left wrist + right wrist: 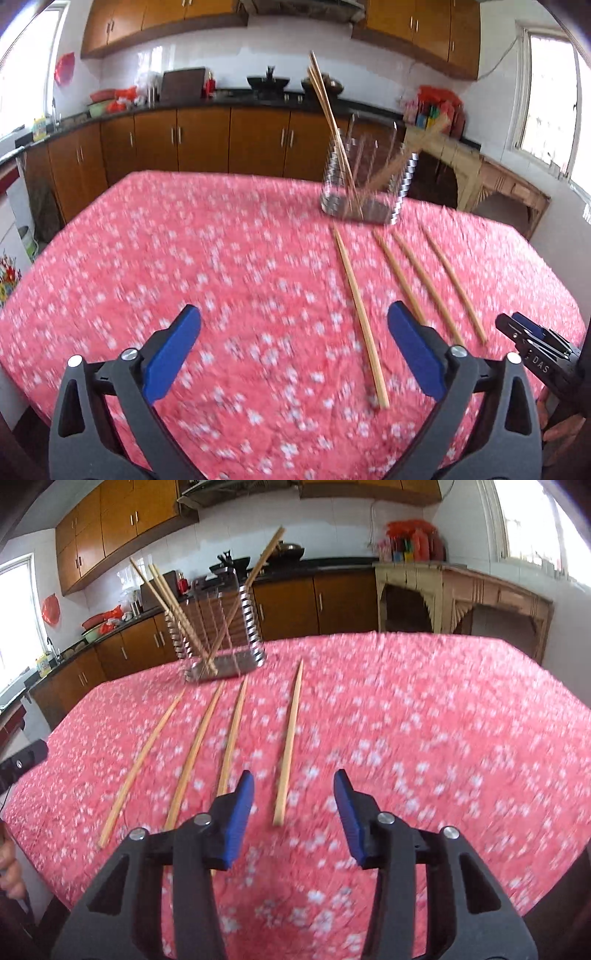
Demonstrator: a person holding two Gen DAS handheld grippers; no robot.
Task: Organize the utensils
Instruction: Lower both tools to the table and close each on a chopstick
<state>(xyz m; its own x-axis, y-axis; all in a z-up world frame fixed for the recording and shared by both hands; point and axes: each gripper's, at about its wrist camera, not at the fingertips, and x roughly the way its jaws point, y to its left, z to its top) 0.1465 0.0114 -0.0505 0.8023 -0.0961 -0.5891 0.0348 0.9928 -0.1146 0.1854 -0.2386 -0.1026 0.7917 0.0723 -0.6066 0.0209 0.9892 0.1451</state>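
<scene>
Several wooden chopsticks lie side by side on the pink flowered tablecloth (184, 258). A wire chopstick holder (364, 181) stands behind them with several chopsticks leaning in it, one of them blurred. My left gripper (293, 325) hangs wide open above the cloth, with the leftmost chopstick (360, 314) lying between its blue pads, untouched. In the right wrist view my right gripper (293, 794) is open over the near end of the rightmost chopstick (290, 746), which lies between the pads without contact. The holder (221, 642) stands at the far left.
The right gripper's black tip (532, 343) shows at the right edge of the left wrist view. Wooden cabinets (203, 144) and a dark counter run behind the table. A carved wooden side table (461, 598) stands at the right. The table edge (517, 904) is close in front.
</scene>
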